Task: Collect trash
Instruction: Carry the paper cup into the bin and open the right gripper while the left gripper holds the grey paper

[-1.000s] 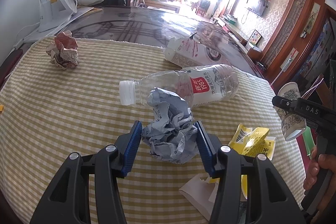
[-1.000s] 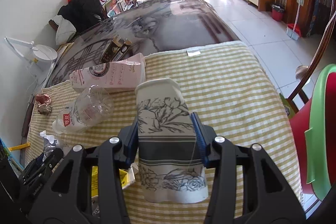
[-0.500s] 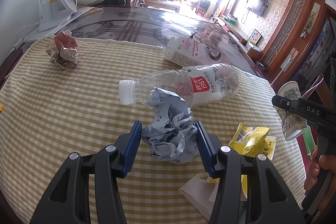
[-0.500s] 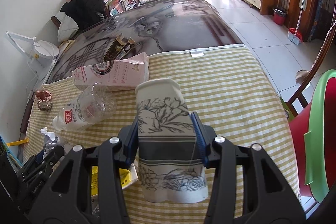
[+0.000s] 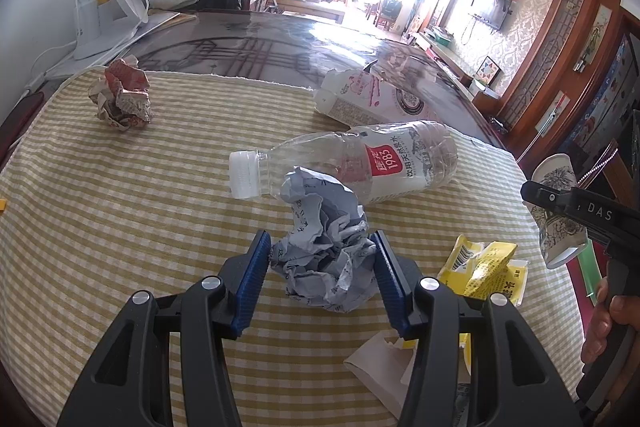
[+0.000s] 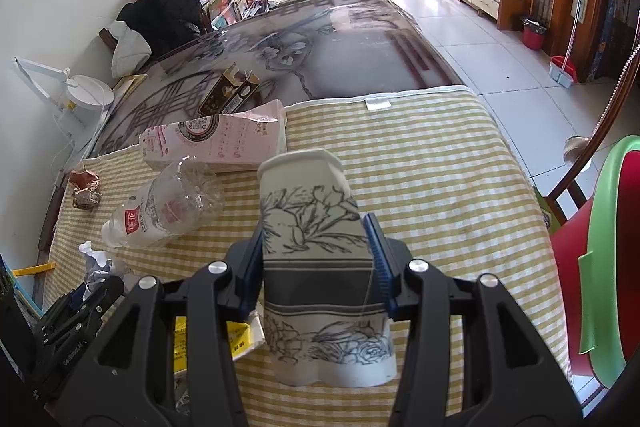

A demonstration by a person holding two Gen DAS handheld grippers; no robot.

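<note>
Paper and thin plastic throughout; all of it is looking light and crushable.

Carton (image 5: pixel 372 99), upper centre of the left view, is lying flat: stiff board, best taken across its narrow side.

Bottle (image 5: pixel 360 163), mid-frame, is lying on its side: empty, springy, likely rolling; grip the label band or the neck.

Cup (image 6: pixel 324 259) is sitting centre of the right view, pinched mid-wall by the right gripper (image 6: pixel 320 259); its rim is already flattening, so light pressure is probably enough.

Paper ball (image 5: pixel 324 251), lower centre of the left view, is sitting between the pads of the left gripper (image 5: pixel 322 275); both pads are touching it, apparently clamping.

Red wad (image 5: pixel 122 99), upper left, and yellow wrapper (image 5: pixel 480 263), lower right, are lying loose.
</note>
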